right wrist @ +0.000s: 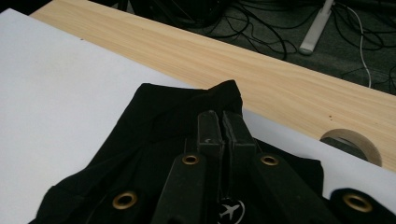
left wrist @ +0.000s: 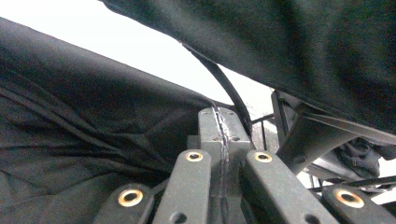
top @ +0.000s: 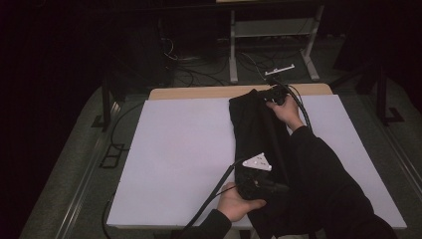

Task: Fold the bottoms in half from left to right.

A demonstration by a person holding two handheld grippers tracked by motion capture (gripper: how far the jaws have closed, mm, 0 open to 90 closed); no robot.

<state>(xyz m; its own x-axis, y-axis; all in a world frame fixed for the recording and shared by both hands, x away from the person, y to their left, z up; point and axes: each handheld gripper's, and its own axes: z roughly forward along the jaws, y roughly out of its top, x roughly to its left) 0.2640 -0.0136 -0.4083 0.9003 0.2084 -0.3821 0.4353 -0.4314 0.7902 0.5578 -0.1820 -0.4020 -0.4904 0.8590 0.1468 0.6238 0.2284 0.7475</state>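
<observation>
A black garment (top: pixel 256 129) lies folded in a long strip on the white sheet (top: pixel 174 149), running from the far edge toward the person. At its near end my left gripper (top: pixel 278 188) is shut, and in the left gripper view the jaws (left wrist: pixel 219 114) press together with a thin edge of the dark cloth (left wrist: pixel 70 130) drawn up between them. My right gripper (top: pixel 266 94) is at the far end. In the right gripper view it (right wrist: pixel 220 116) is shut on a corner of the garment (right wrist: pixel 154 126), which peaks at the jaw tips. A dark sleeve (left wrist: pixel 303 46) crosses above the left gripper.
The wooden tabletop (right wrist: pixel 233 56) shows beyond the sheet's far edge, with a round cable hole (right wrist: pixel 352 142) to the right. Cables (top: pixel 199 69) and a metal frame (top: pixel 233 45) sit on the floor behind the table. Bare sheet lies left of the garment.
</observation>
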